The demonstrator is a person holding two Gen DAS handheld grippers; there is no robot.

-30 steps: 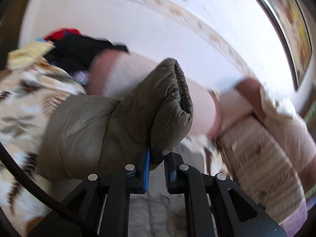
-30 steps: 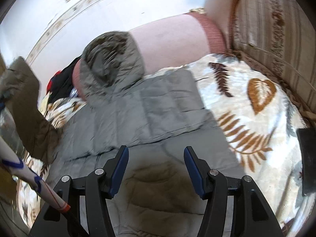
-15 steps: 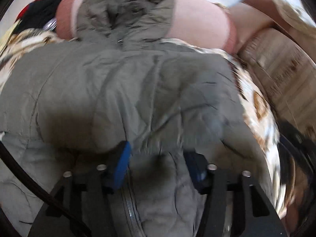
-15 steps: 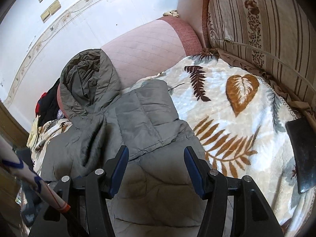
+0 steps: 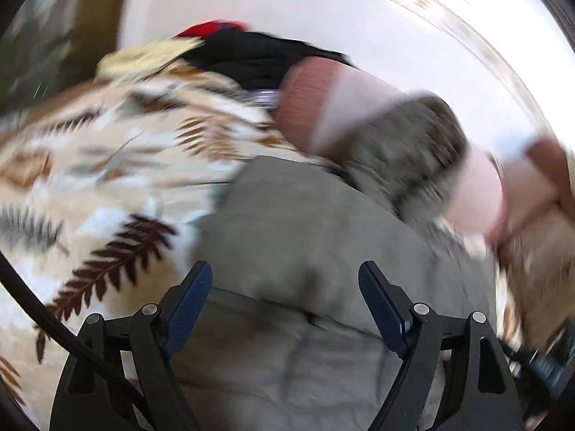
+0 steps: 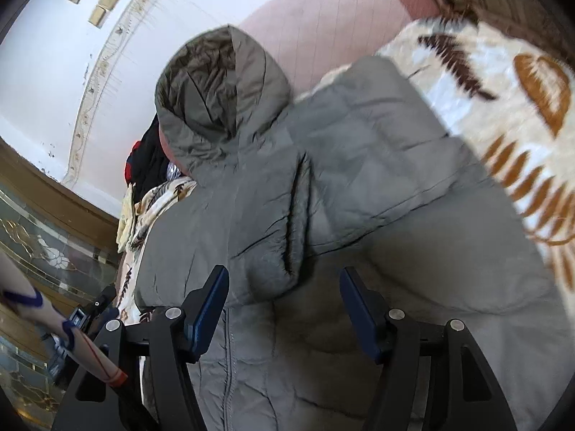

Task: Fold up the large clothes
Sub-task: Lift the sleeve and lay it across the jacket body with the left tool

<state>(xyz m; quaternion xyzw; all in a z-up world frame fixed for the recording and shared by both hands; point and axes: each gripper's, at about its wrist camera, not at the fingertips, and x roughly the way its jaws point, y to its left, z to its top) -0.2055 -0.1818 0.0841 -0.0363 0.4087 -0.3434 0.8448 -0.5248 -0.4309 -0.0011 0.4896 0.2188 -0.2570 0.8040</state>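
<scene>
jacket (image 6: 345,194): olive, lies flat on my leaf-print blanket (image 6: 517,115), long axis near to far, hood (image 6: 219,89) at far end against pink bolster (image 6: 323,18) | my left claw (image 5: 285,298): jaws just opened wide, empty, above jacket | my right claw (image 6: 284,301): jaws just widened, empty, over folded-in sleeve (image 6: 273,237) | far left: dark clothes pile (image 5: 258,54)

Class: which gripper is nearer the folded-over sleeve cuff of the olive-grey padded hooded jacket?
Right. The right gripper hovers open directly before the sleeve cuff; the left gripper is open over the jacket, no cuff visible.
</scene>
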